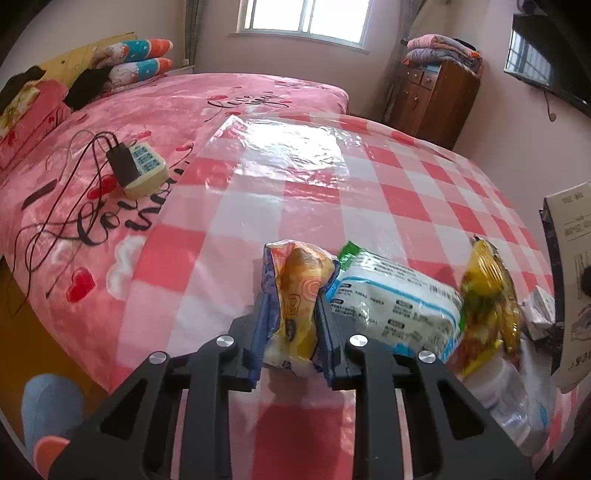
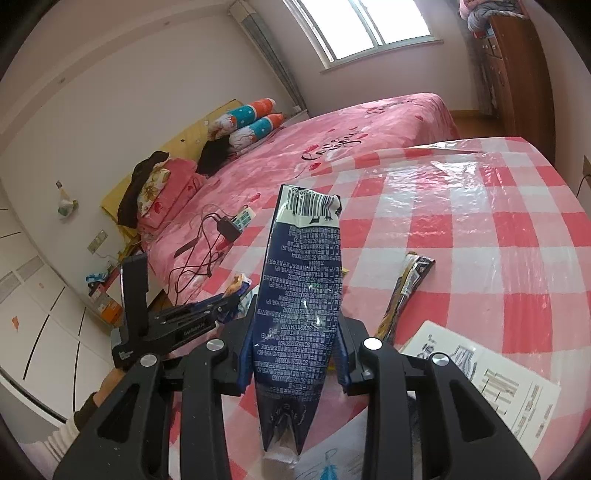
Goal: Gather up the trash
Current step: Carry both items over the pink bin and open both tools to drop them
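A bedroom: a bed (image 1: 110, 155) under a pink blanket printed with hearts and script stands below a window (image 1: 303, 18), with a dark wooden cabinet (image 1: 432, 99) in the corner. In front of the bed is a table (image 1: 325, 177) covered with a glossy red-and-white checked cloth. On the blanket lies a pale power strip (image 1: 146, 173) with a black charger and trailing cables.

The left gripper (image 1: 291, 332) is clenched on a yellow-orange snack wrapper (image 1: 299, 295), its blue pads pressing both sides. Just to its right on the cloth lie a white pack with green and blue print (image 1: 391, 299), then a crumpled yellow wrapper (image 1: 487, 291), with a clear plastic bottle (image 1: 513, 402) nearer the camera.

The right gripper (image 2: 295, 350) grasps a dark blue bag (image 2: 299, 295) with white print and a barcode, holding it upright above the table. Beside it on the cloth lie a long, narrow brown-and-black wrapper (image 2: 402, 291) and a printed paper sheet (image 2: 487, 384).
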Tool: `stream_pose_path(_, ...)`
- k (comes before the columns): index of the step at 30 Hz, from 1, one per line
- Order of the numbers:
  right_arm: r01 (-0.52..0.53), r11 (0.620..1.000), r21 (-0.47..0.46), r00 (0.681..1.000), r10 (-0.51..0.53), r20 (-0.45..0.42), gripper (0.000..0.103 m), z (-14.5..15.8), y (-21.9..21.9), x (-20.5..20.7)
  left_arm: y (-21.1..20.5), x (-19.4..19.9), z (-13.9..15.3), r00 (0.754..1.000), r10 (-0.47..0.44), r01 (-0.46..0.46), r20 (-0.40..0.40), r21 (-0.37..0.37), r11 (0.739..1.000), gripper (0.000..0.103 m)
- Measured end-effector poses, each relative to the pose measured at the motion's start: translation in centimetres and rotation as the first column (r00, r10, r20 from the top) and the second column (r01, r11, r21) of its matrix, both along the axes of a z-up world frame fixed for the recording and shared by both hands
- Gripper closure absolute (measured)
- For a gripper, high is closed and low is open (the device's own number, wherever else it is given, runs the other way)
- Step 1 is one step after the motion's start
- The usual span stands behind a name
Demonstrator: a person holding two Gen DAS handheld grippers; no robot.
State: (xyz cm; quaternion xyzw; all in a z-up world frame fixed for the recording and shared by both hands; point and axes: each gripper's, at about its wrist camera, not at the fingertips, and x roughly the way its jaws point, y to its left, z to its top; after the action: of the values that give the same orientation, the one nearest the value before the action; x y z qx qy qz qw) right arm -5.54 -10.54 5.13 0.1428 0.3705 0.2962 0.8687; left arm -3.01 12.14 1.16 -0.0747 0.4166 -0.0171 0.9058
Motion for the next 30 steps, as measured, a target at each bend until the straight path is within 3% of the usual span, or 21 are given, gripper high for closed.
stream_pose_path(13,-0.037,0.999,-0.007,0.999,0.037,0.015,0.068,0.5,1.7,-2.3,0.2,-6.7,0.8,0.999,0.012,-0.008,0.031,-0.120,0.993,0.078)
stream_pose_path(17,-0.068,0.997,0.033,0.998,0.069,-0.012,0.068,0.5,2.4,-2.9,0.5,-8.4,1.3,0.999,0.021,-0.014,0.045,-0.158,0.987,0.078)
stream_pose_path(23,-0.164,0.983,0.077,0.983,0.170,-0.075,0.068,-0.2,6.3,-4.2,2.2,-11.9,1.9,0.997,0.053,-0.040,0.060,-0.191,0.981,0.078)
stream_pose_path(30,-0.317,0.941,0.115,0.936,0.331,-0.124,0.068,-0.5,13.2,-6.4,7.2,-17.5,1.6,0.984,0.171,-0.159,0.046,-0.198,0.967,0.078)
